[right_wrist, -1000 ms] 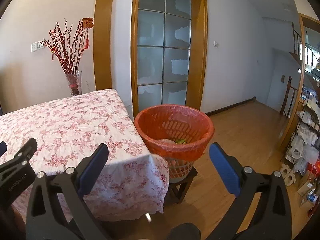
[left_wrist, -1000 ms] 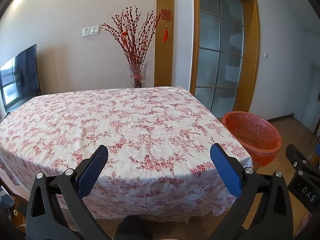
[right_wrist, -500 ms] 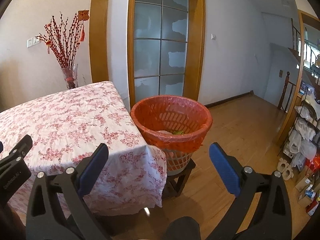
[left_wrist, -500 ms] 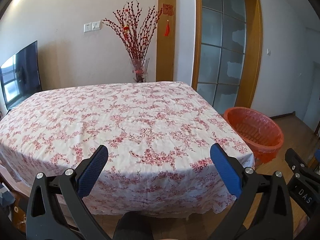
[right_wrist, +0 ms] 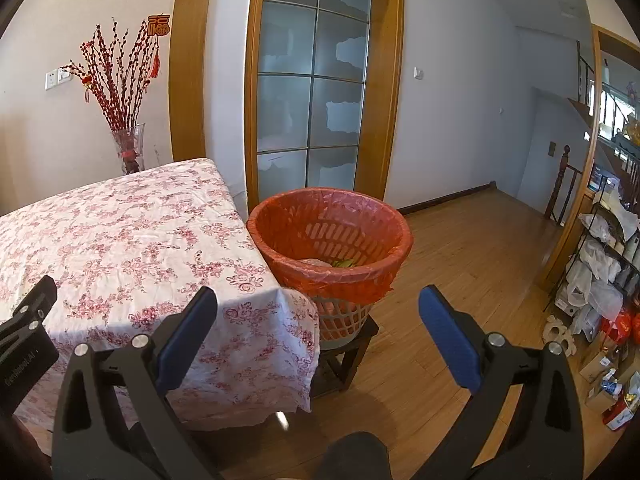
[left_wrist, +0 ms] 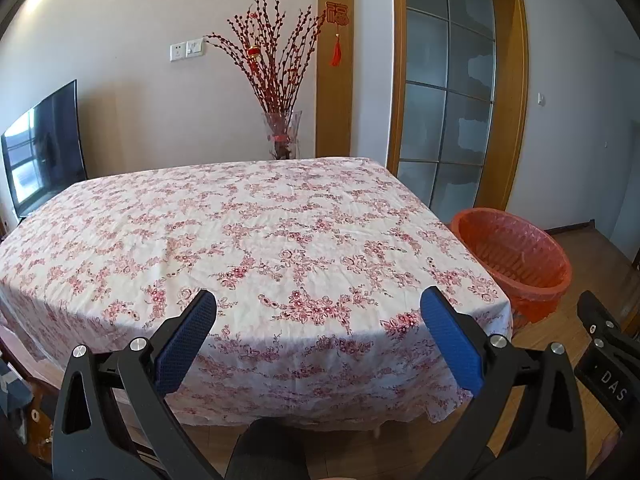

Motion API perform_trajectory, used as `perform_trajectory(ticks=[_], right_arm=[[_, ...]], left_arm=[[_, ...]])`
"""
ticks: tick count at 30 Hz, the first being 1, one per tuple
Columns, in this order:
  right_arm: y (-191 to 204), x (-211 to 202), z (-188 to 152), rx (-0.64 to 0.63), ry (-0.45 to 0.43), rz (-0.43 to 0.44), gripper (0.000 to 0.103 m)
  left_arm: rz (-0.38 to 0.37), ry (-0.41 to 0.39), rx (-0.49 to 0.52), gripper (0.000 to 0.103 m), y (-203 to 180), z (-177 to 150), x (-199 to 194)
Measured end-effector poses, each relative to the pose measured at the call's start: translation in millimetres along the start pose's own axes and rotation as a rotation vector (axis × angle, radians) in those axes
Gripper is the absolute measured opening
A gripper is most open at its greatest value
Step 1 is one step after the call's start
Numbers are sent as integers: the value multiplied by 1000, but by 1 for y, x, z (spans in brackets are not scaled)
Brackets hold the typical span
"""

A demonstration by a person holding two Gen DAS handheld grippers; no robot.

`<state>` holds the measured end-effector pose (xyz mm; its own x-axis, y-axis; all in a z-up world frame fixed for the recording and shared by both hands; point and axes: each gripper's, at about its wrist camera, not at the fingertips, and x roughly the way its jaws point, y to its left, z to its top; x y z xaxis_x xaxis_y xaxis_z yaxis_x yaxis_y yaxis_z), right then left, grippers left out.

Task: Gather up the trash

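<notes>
An orange-lined waste basket (right_wrist: 330, 236) stands on a small dark stool beside the table's right corner; it also shows in the left wrist view (left_wrist: 516, 256). Some trash (right_wrist: 336, 263) lies at its bottom. My left gripper (left_wrist: 318, 316) is open and empty, held in front of the near edge of the floral tablecloth table (left_wrist: 248, 232). My right gripper (right_wrist: 318, 316) is open and empty, held back from the basket, in front of the table corner (right_wrist: 132, 240). No loose trash shows on the tablecloth.
A glass vase of red branches (left_wrist: 282, 136) stands behind the table's far edge. A TV (left_wrist: 42, 140) is at the left. A glass door (right_wrist: 312, 92) is behind the basket. Cluttered shelves (right_wrist: 604, 264) line the right wall, with wooden floor between.
Both grippers have drawn back and risen a little; the table and basket look slightly farther and lower in view. Both stay open and empty.
</notes>
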<state>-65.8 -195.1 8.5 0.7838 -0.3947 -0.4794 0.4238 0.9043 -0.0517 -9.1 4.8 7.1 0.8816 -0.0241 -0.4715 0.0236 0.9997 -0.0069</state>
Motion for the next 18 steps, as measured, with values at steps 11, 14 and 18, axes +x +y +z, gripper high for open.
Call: perform_trajectory(ticks=[11, 14, 18], right_arm=[[-1, -6, 1, 1, -13, 5, 99], [-1, -9, 2, -1, -17, 7, 99], [-1, -10, 2, -2, -18, 9, 99]], left_arm=[[6, -34, -6, 100, 1, 2, -10], [8, -42, -10, 100, 3, 3, -12], [7, -44, -9, 100, 3, 3, -13]])
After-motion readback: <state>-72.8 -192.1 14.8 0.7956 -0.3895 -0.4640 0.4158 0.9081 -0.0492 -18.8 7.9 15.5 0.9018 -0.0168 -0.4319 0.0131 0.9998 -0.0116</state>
